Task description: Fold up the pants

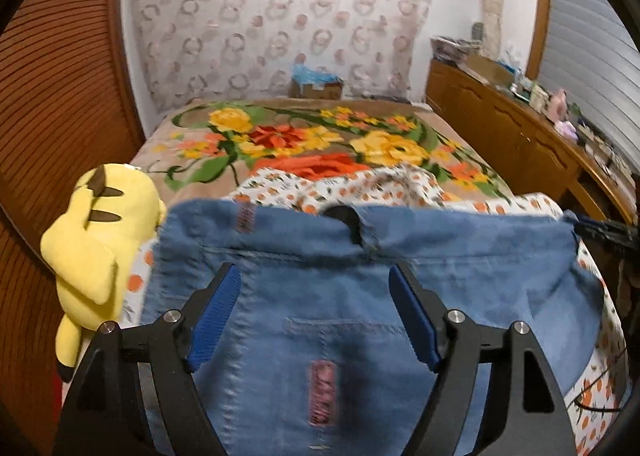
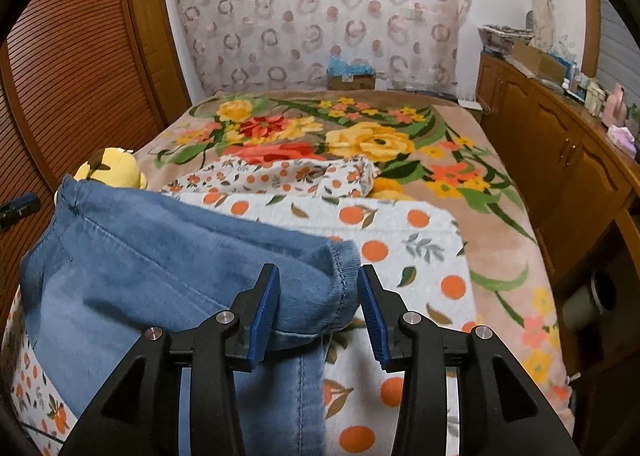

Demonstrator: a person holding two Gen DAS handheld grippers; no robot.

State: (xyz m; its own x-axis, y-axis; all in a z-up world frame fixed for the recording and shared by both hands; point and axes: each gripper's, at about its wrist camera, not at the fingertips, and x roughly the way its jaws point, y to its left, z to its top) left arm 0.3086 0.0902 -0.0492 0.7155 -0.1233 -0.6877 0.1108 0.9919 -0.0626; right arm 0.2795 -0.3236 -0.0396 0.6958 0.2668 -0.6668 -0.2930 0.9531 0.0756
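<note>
Pants (image 1: 360, 296): one pair, one plush (image 1: 92, 252)

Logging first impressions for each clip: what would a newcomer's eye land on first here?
The blue denim pants fill the foreground, folded over on an orange-print sheet. Next comes the yellow plush toy at their left edge, then the big floral blanket covering the bed beyond.

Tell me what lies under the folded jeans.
The jeans lie on a white sheet printed with oranges, itself spread over a floral blanket. What the denim covers cannot be seen.
</note>
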